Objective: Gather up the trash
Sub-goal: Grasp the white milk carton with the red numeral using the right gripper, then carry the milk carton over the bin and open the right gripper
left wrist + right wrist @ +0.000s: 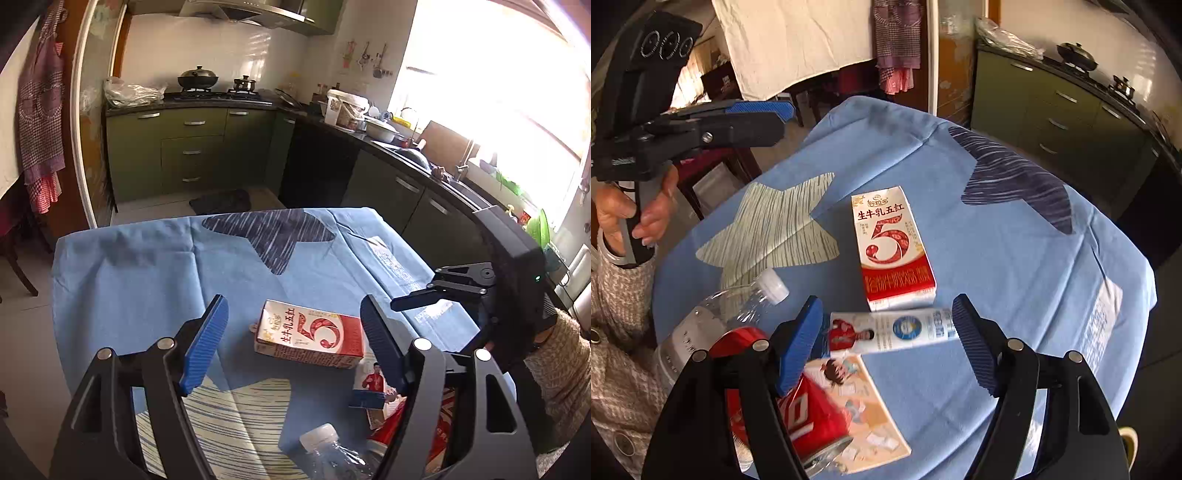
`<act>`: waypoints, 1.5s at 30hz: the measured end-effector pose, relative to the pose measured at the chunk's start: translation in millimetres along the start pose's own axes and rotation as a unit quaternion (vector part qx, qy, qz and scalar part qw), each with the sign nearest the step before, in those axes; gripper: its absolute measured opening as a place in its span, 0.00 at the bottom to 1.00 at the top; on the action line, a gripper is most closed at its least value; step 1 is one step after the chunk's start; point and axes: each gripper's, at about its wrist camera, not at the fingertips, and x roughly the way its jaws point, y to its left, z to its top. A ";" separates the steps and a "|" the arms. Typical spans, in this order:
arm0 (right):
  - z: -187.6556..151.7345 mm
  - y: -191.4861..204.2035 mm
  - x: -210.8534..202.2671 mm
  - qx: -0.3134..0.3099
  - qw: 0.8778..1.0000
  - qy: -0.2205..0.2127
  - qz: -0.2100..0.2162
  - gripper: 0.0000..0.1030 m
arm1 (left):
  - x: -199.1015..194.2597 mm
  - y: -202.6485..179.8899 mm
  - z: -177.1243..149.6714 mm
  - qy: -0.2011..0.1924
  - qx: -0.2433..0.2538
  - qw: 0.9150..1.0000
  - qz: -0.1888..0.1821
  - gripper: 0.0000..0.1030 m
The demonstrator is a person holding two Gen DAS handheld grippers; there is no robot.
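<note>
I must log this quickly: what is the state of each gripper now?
Left gripper: open, holding nothing, above the red-and-white milk carton.
Right gripper: open, holding nothing.

The left gripper (293,343) tilts downward with its blue-padded jaws standing wide apart and nothing between the pads. The right gripper (888,347) points more steeply down, its jaws likewise spread wide and pressing on nothing. In the right wrist view a hand (631,218) wraps the left gripper's handle, with a knitted sleeve (617,332) below it
</note>
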 end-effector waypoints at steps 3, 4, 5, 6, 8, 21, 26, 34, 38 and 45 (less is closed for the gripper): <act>13.4 -2.3 25.7 -0.017 1.000 0.024 -0.003 0.70 | -3.2 13.2 -4.2 -0.007 -0.012 1.000 0.004 0.73; 15.8 -3.9 32.2 -0.020 0.999 0.029 -0.001 0.70 | -2.7 14.4 -6.2 -0.007 -0.014 1.000 0.005 0.73; 18.7 -5.3 38.0 -0.021 0.999 0.034 0.002 0.70 | -2.6 15.2 -7.5 -0.007 -0.013 1.000 0.006 0.73; 19.1 -7.0 42.4 -0.021 0.999 0.038 0.004 0.70 | -3.3 15.8 -9.0 -0.008 -0.011 1.000 0.008 0.73; 21.7 -8.6 51.9 -0.023 0.999 0.048 0.007 0.70 | -4.3 16.2 -11.5 -0.008 -0.007 1.000 0.011 0.73; 30.0 -7.4 87.6 -0.027 0.996 0.079 0.025 0.51 | -8.6 24.7 -17.6 -0.013 -0.020 1.000 -0.007 0.74; 34.9 -18.2 74.9 0.013 0.998 0.053 0.037 0.50 | -11.1 22.9 -17.6 -0.012 -0.019 1.000 -0.005 0.74; -2.6 -53.0 -16.7 0.104 0.994 -0.019 -0.019 0.50 | -19.4 -2.6 -11.1 0.003 0.023 1.000 0.003 0.74; -66.9 -72.7 -75.9 0.173 0.981 -0.044 -0.074 0.50 | -17.7 -19.8 -5.1 0.014 0.036 0.999 -0.010 0.74; -207.1 -140.5 -136.5 0.358 0.917 -0.026 -0.174 0.50 | 7.6 -61.8 -4.5 0.060 0.060 0.995 -0.048 0.74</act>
